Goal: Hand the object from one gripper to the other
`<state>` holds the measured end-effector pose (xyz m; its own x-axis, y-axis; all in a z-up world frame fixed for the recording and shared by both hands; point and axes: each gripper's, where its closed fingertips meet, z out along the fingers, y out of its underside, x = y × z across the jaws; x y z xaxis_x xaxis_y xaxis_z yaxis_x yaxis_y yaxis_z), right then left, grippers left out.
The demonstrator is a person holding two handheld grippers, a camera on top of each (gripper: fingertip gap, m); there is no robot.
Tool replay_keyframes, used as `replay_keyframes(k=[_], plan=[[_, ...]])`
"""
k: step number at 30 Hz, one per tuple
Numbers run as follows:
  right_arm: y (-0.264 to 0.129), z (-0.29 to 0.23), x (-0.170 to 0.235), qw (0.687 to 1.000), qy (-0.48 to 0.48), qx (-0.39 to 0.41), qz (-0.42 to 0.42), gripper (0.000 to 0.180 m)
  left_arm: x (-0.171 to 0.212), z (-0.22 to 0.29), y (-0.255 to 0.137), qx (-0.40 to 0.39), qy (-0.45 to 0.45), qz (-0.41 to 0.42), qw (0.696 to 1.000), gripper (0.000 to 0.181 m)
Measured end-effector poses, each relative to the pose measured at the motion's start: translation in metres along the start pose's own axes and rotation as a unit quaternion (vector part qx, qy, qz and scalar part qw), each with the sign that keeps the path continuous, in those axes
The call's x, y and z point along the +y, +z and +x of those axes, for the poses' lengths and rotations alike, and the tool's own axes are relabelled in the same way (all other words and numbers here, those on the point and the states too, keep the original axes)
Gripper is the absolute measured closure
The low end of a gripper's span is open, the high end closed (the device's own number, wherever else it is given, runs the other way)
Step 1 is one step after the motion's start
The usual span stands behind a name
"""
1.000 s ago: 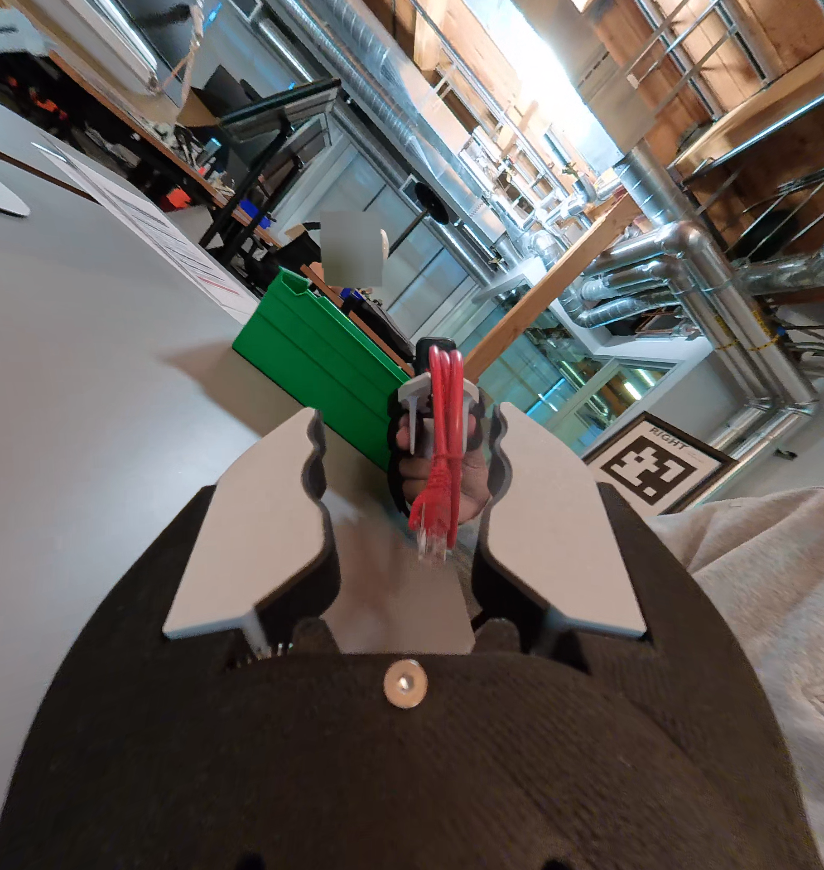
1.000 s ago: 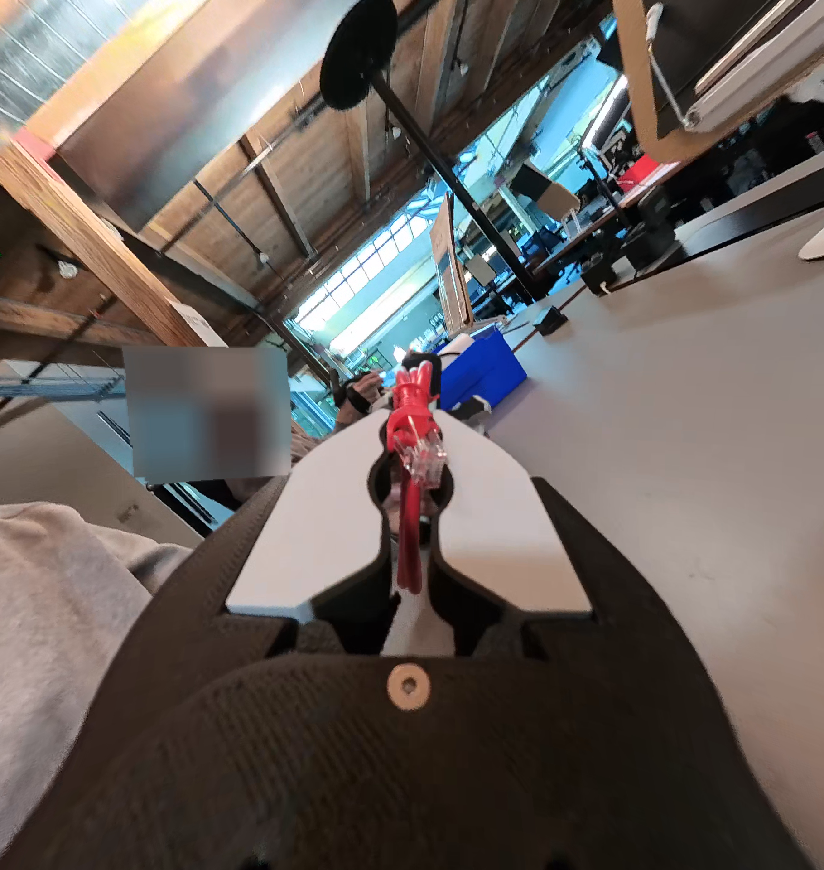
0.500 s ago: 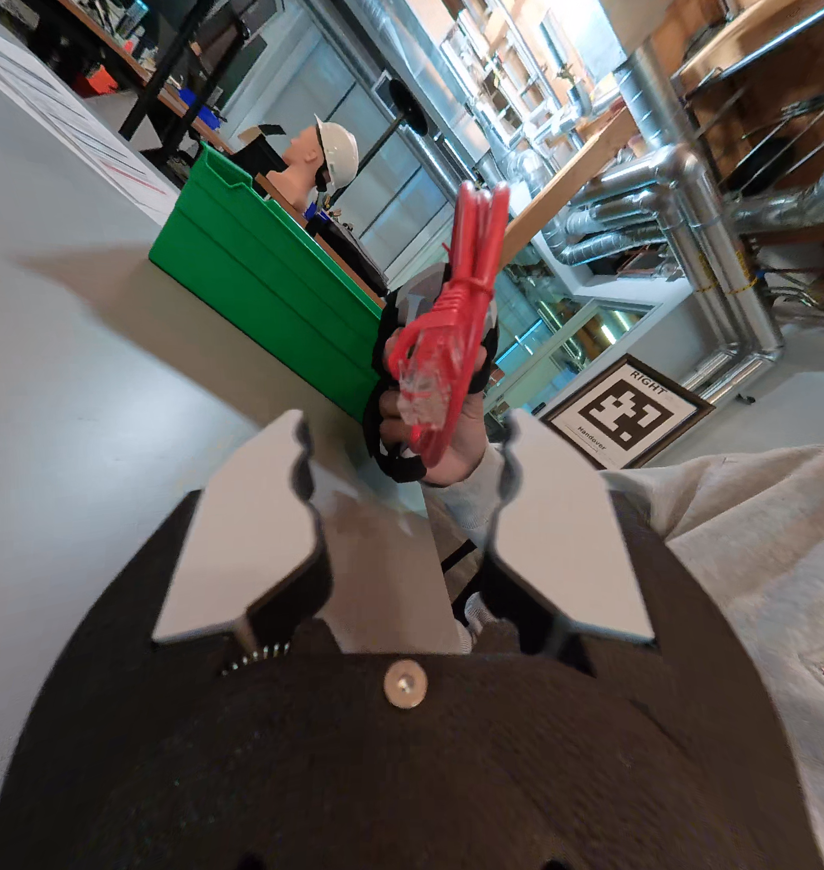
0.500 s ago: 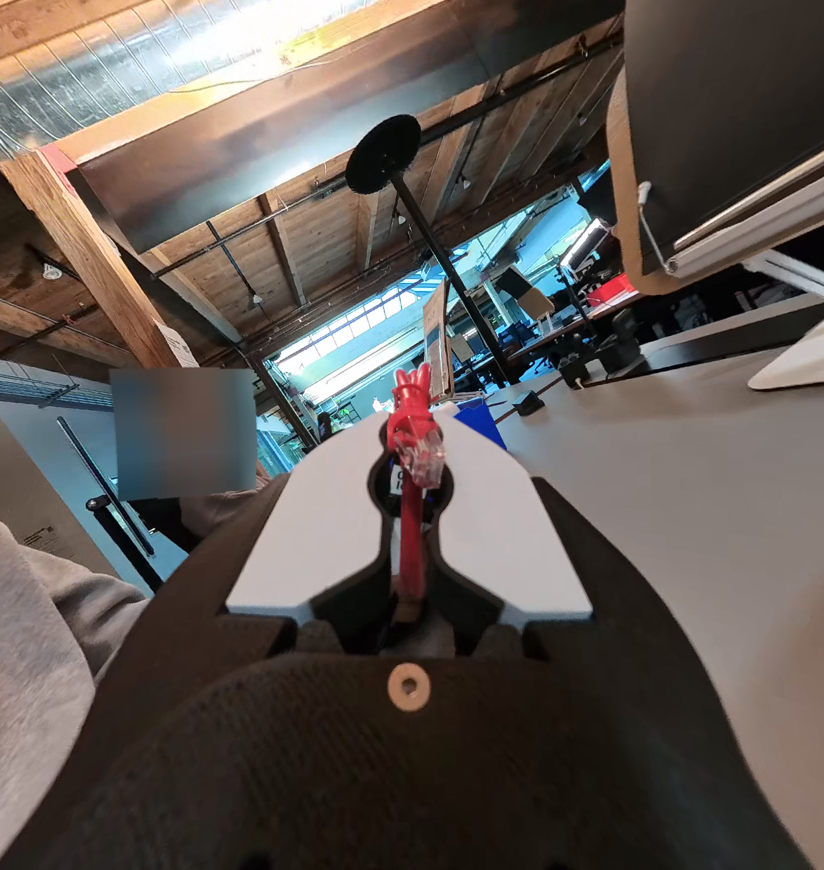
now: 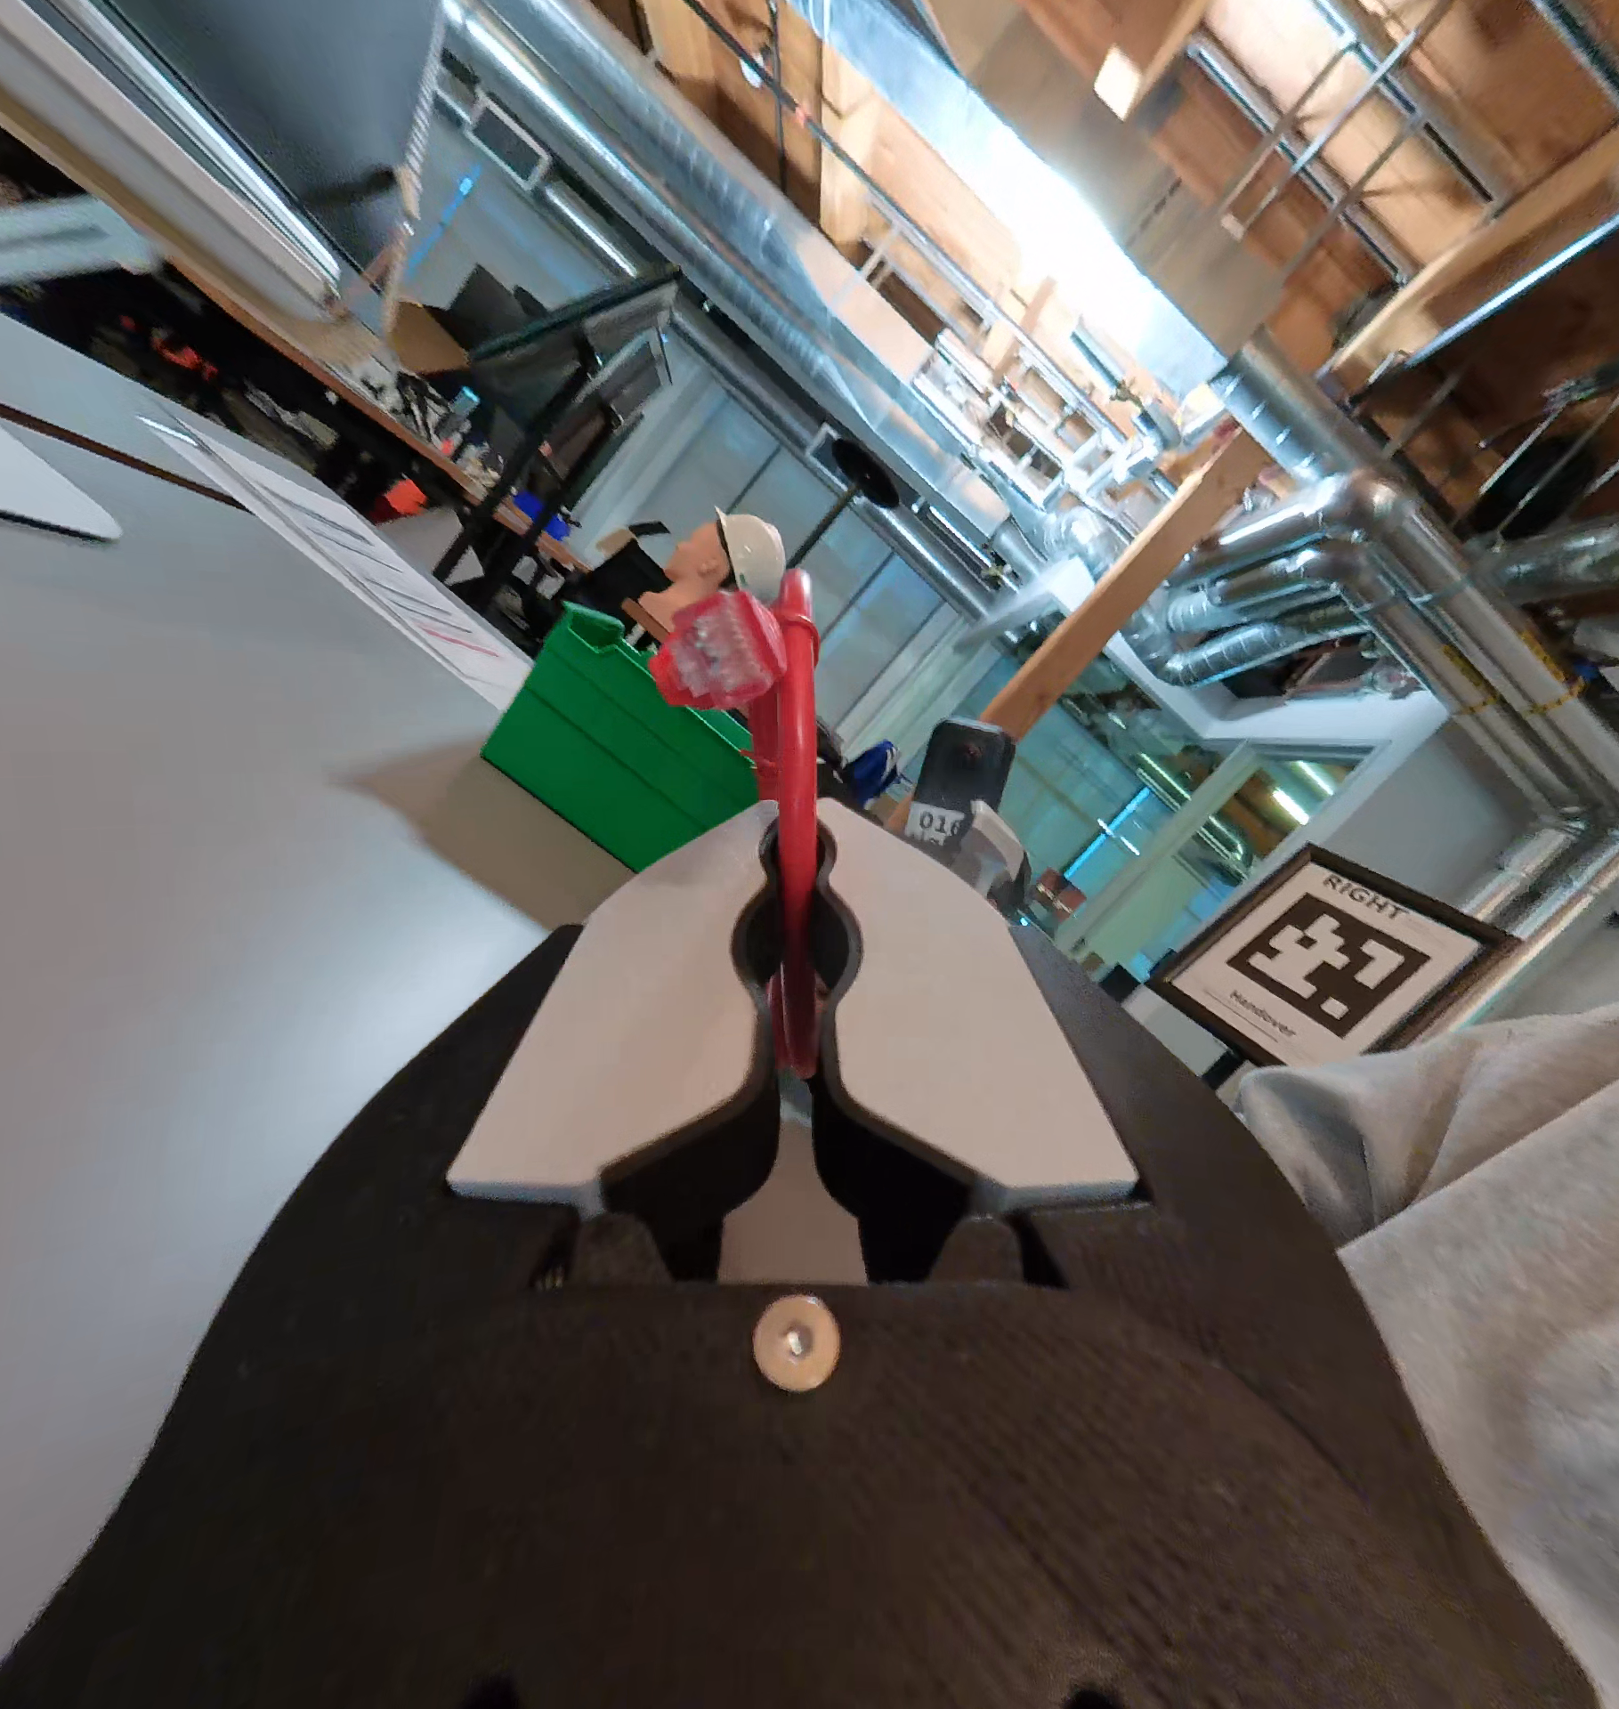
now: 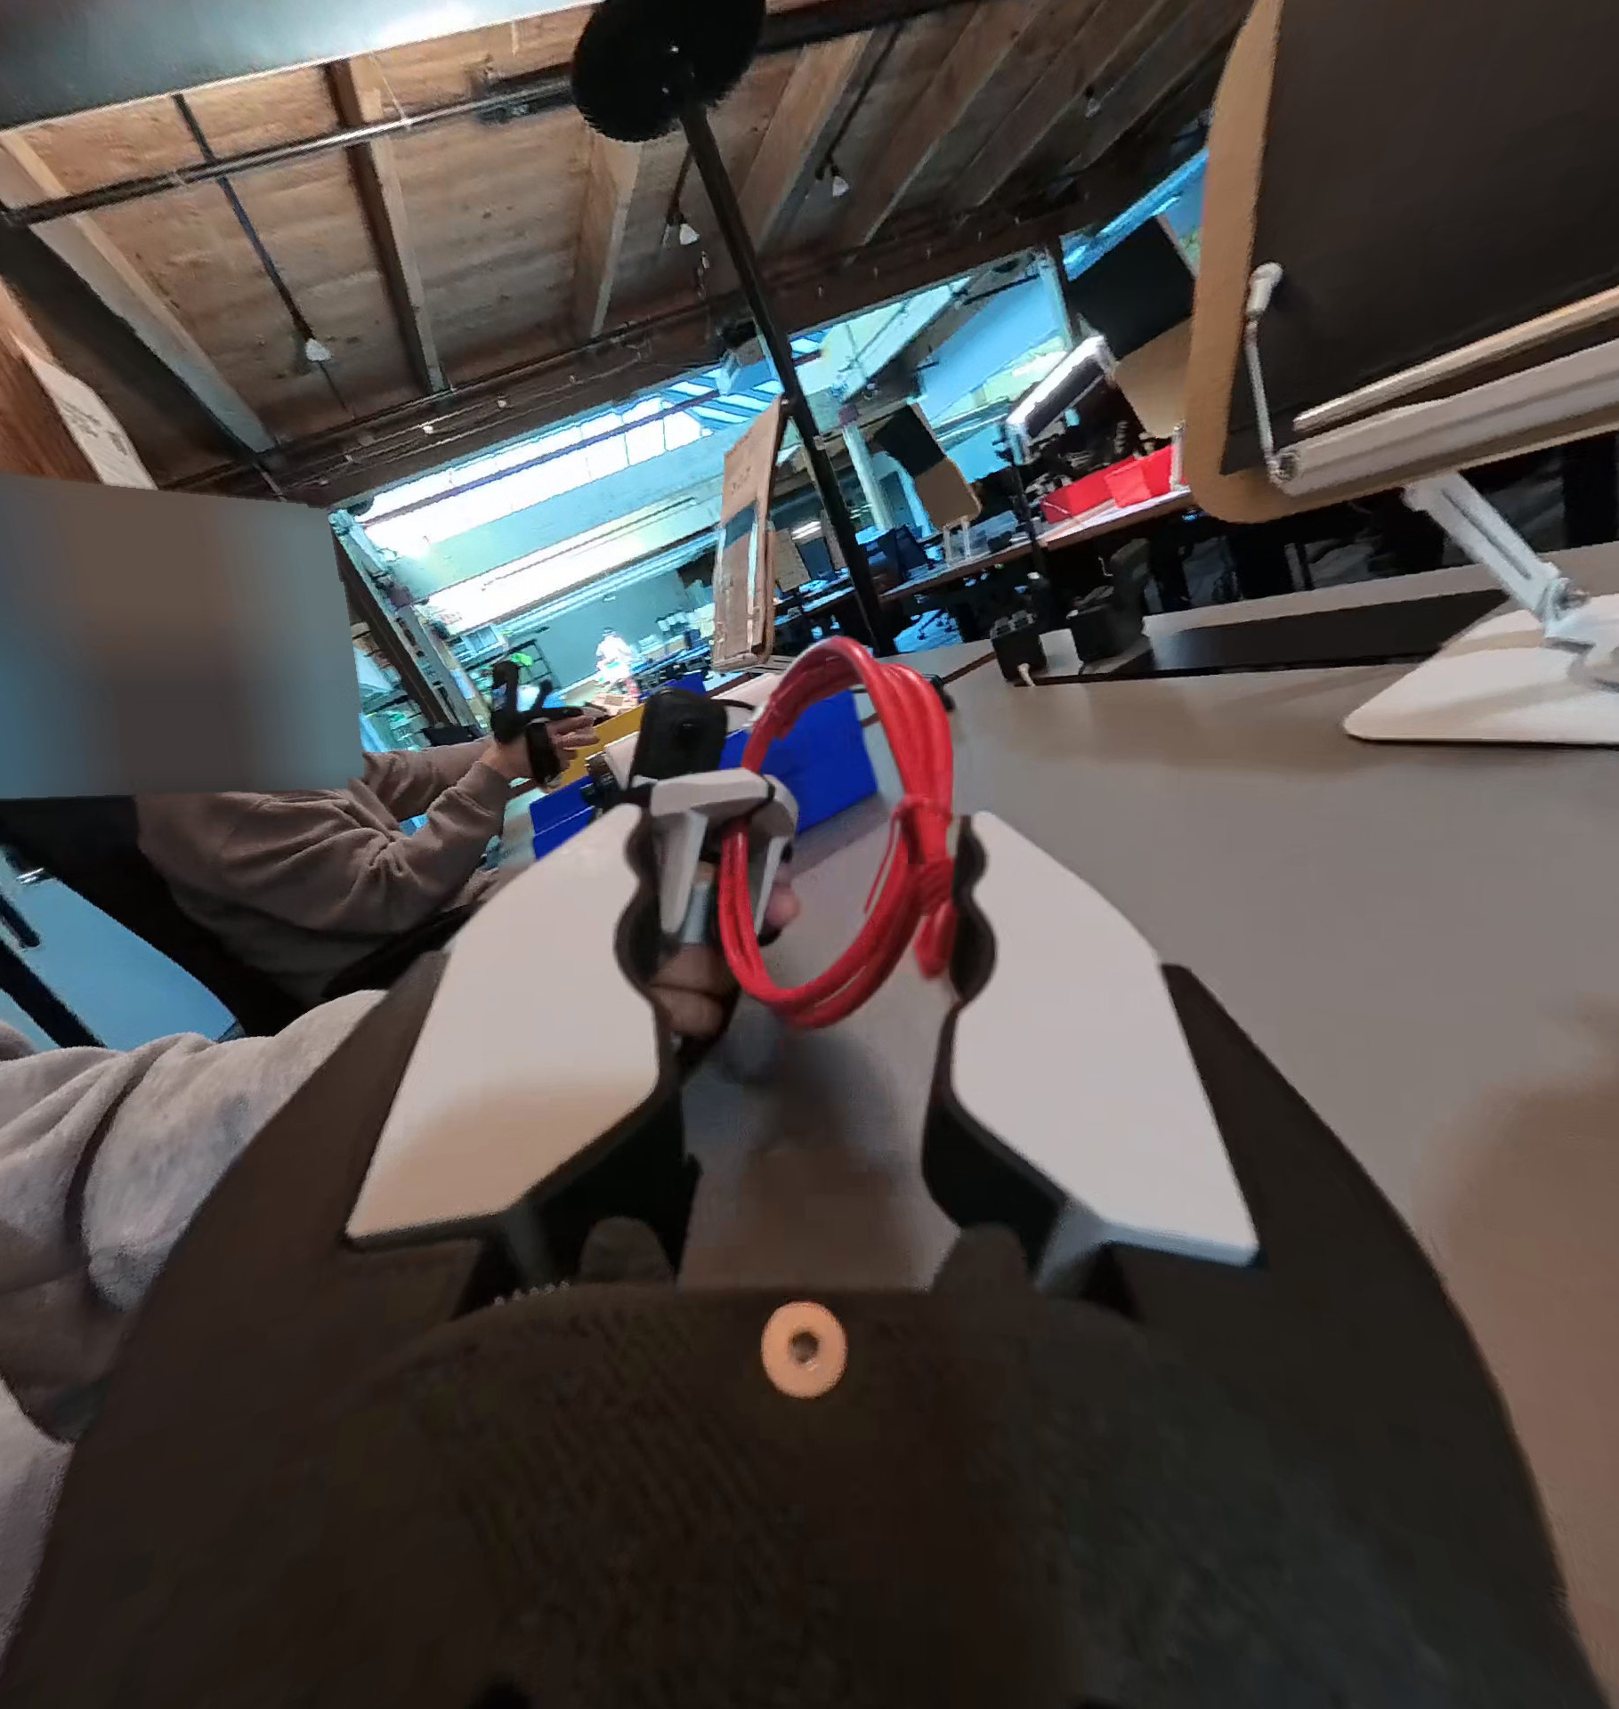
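Note:
A coiled red network cable (image 5: 794,758) with a clear plug at its end stands up between the fingers of my left gripper (image 5: 796,818), which is shut on it above the grey table (image 5: 186,879). In the right wrist view the same cable (image 6: 879,832) hangs as a loop from the left gripper (image 6: 722,814), held by a gloved hand. My right gripper (image 6: 801,823) is open, its fingers on either side of the loop; the right finger is close to the cable's tied part. The right gripper (image 5: 963,795) shows partly behind the left finger.
A green bin (image 5: 620,740) stands on the table ahead of the left gripper. A blue bin (image 6: 833,758) is beyond the right one. A framed marker sign (image 5: 1323,962) leans at right. A white monitor base (image 6: 1508,684) sits far right. A seated person's sleeve (image 6: 324,860) is at left. There is about 10 cm between the tips of the two grippers.
The right gripper was shut on the cable and the left was open. Now the left gripper is shut on the cable and the right gripper has opened.

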<state>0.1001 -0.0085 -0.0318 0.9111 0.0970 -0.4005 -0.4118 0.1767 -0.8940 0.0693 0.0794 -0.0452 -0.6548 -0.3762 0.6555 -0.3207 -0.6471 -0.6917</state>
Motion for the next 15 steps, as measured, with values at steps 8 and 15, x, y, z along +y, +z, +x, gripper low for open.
replay_keyframes(k=[8, 15], plan=[[-0.002, 0.009, 0.004, 0.993, -0.098, 0.048, -0.039, 0.11, -0.024, -0.005, -0.019, 0.02, -0.048, 0.036, 0.998, 0.181], [-0.003, -0.007, 0.015, 0.994, -0.068, -0.017, -0.089, 0.133, 0.02, 0.019, -0.01, 0.08, -0.013, -0.146, 0.986, 0.181]])
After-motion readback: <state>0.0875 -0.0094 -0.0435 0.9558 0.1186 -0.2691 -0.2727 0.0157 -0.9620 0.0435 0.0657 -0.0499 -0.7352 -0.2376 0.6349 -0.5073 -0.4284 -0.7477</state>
